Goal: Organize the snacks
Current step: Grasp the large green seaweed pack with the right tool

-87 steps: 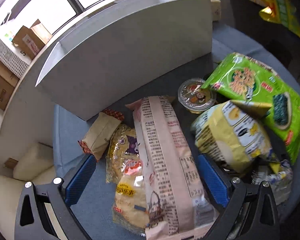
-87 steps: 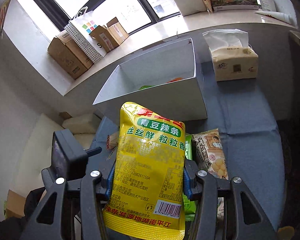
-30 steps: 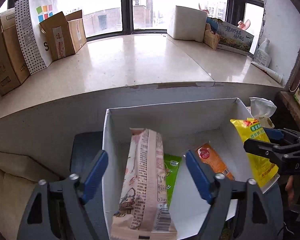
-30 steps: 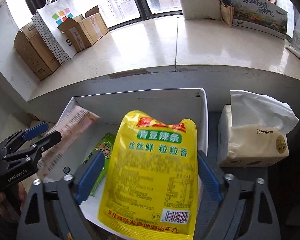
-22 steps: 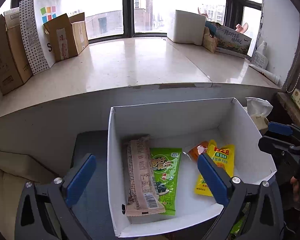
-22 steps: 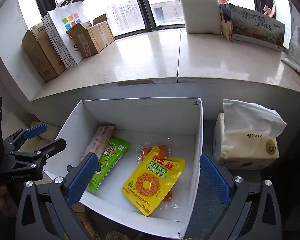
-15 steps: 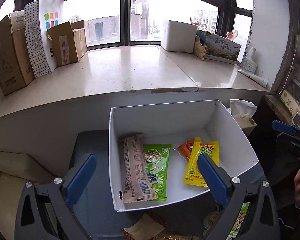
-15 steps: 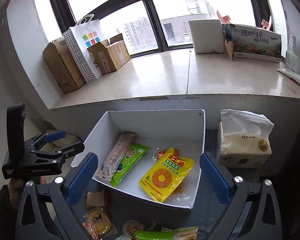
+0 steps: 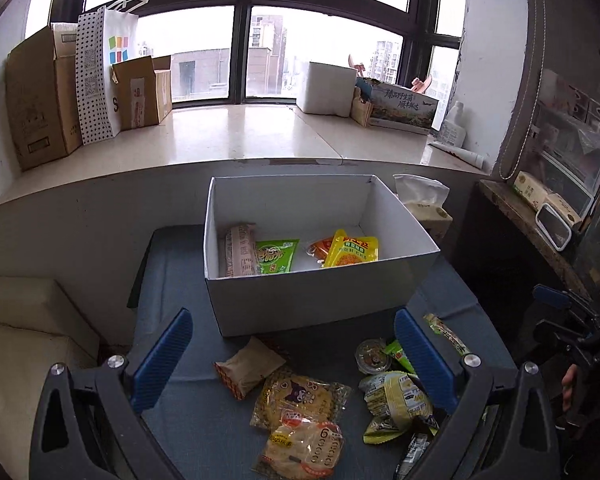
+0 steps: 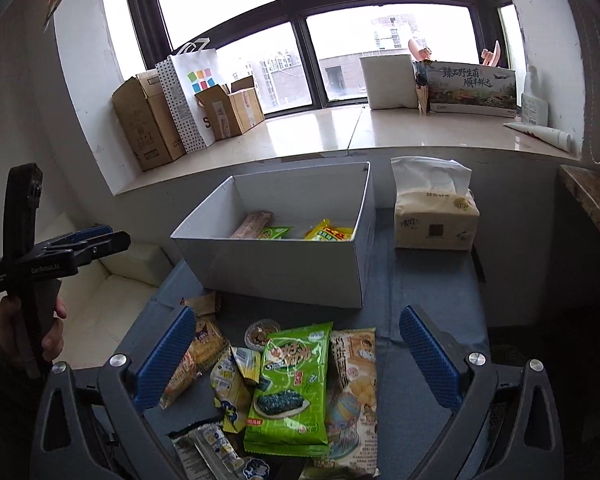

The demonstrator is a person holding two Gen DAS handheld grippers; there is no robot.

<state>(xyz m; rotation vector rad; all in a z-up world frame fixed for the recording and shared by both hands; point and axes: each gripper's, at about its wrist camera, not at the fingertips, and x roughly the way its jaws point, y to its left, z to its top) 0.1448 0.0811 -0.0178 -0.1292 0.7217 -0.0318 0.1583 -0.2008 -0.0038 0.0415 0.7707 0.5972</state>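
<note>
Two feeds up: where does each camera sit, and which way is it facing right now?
Left wrist: on the left gripper, looking down at the white box; the right gripper shows at the right edge.
Right wrist: on the right gripper, facing loose snacks; a hand holds the left gripper.
Shared: box, tissue pack, windowsill.

— Left gripper point(image 9: 293, 354)? Jaws spread wide, nothing between the pads, tilted downward.
— And right gripper point(image 10: 295, 354)? Same: fully parted, empty, angled down. Left hand point(image 10: 39, 328) wrapped round its handle.
</note>
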